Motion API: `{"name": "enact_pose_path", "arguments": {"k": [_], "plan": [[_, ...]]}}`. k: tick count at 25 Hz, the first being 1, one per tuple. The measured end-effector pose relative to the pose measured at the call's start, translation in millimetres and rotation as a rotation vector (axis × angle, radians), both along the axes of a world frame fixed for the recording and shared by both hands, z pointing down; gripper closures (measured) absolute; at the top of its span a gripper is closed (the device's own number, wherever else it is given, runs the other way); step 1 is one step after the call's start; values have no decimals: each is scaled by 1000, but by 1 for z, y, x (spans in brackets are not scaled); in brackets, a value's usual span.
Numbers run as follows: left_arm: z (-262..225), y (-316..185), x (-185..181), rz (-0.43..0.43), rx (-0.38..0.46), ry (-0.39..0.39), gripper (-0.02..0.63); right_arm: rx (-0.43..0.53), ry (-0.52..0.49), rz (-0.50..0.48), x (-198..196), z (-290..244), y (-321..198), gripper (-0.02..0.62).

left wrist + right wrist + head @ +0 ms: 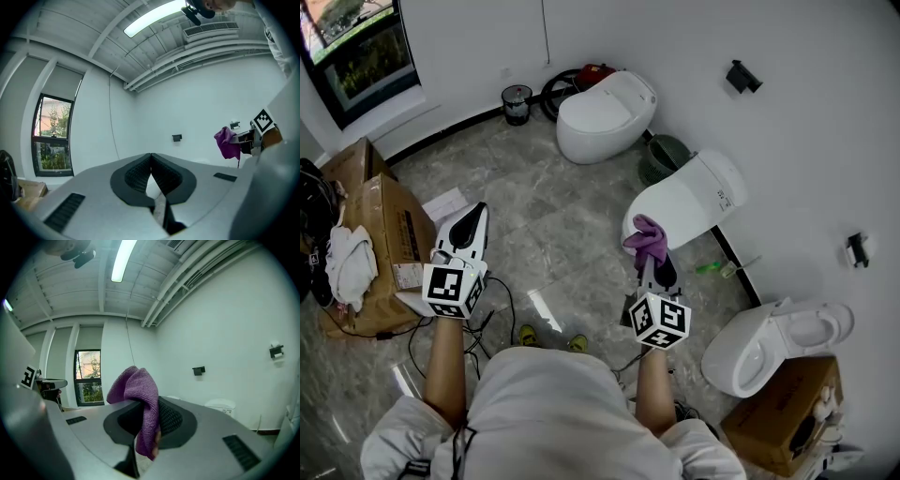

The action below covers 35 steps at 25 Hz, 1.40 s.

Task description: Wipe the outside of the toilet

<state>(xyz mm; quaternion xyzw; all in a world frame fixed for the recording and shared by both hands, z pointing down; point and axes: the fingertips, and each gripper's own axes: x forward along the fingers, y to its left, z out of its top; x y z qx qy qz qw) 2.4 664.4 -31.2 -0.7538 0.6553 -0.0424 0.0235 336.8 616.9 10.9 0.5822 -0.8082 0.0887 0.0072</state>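
R gripper (pixel 149 405) found clamped on purple cloth (pixel 136 387); cloth bunched above jaws, held in air. L gripper (pixel 151 158) jaws together, nothing betw. them. Middle toilet (pixel 694 197), lid shut, seen just ahead of cloth in head view; no contact shown in R gripper view. Far toilet (pixel 605 117) by wall and near toilet (pixel 773 342), lid up, also noted. Wiping judged not begun: cloth is ready, approx. all outer surfaces are left to be wiped. No streaks can be made out.
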Motion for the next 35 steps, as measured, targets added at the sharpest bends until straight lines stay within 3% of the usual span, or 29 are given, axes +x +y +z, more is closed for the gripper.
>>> {"name": "enact_pose_path", "arguments": {"k": [22,35], "plan": [[29,21,-66,18,-48,33,589,-37,50,-40,-80,16,22,529],[31,-49,-71,52,-31,-15,589,-22,22,-15,-89,28,-43,529]]}}
